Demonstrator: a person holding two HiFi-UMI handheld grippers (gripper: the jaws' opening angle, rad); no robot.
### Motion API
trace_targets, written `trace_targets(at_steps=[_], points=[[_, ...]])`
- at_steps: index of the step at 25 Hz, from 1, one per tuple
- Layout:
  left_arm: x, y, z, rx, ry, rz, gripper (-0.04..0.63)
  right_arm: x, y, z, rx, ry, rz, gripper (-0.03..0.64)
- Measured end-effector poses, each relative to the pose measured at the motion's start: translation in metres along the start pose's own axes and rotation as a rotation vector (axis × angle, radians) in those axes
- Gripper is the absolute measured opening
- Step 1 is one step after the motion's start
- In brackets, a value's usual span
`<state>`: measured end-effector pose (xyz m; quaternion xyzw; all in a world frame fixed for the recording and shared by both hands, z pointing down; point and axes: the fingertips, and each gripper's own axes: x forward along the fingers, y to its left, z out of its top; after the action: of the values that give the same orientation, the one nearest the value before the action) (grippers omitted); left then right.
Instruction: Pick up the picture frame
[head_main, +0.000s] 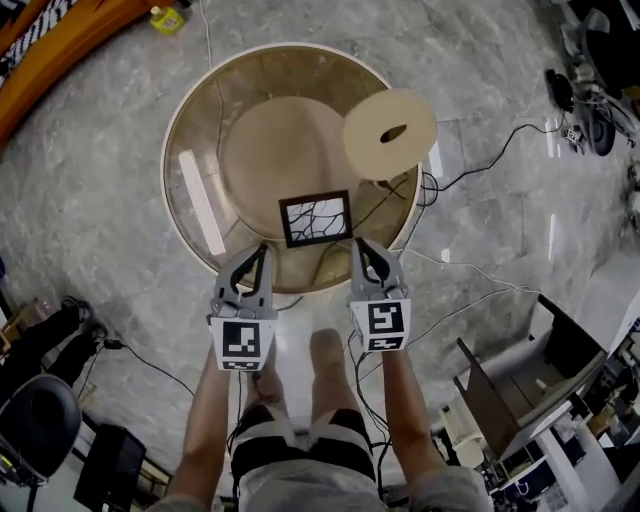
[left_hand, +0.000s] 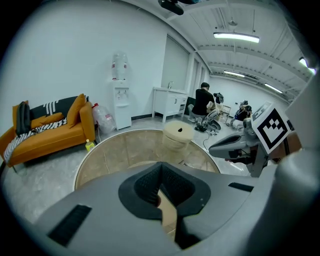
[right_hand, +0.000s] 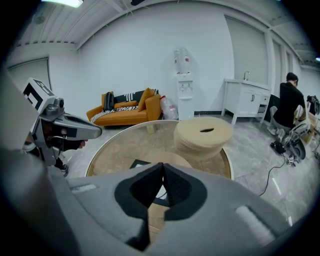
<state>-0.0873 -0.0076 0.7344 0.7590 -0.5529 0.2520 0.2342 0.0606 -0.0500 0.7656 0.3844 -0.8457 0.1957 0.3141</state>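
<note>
Head view from above, with the two gripper views. The picture frame (head_main: 316, 218) lies flat on the round glass desk (head_main: 175, 150), close to its near rim and well apart from the stack of beige discs (head_main: 390, 133) at the right rim. In the right gripper view only the frame's left corner (right_hand: 140, 164) shows; the rest is hidden behind the tool's own body. In the left gripper view the frame cannot be made out. The left tool (head_main: 262, 248) and the right tool (head_main: 362, 245) hang over the near rim, one on each side of the frame and just short of it. Both are clenched, pads meeting at the tips, with nothing gripped. Bare glass lies left of the frame and beyond it.
</note>
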Motion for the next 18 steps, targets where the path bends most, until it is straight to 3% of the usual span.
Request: trace_targets(at_steps=[9,15,16,17,18], points=[[0.037,-0.006,-0.057,-0.014,0.039,-0.006,0.017,0.044,-0.012,-0.055,-0.002,0.047,0.02,0.0],[0.045,-0.011,-0.069,-0.026,0.056,-0.01,0.017,0.06,-0.018,-0.073,0.016,0.093,0.01,0.002],[0.046,-0.012,-0.07,-0.019,0.057,-0.014,0.017,0.063,-0.019,-0.074,0.024,0.101,0.015,0.02],[0.046,-0.013,-0.07,-0.017,0.058,-0.016,0.017,0.066,-0.019,-0.075,0.034,0.108,0.023,0.094],[0.046,-0.013,-0.07,-0.016,0.058,-0.018,0.017,0.069,-0.019,-0.074,0.042,0.113,0.029,0.104]])
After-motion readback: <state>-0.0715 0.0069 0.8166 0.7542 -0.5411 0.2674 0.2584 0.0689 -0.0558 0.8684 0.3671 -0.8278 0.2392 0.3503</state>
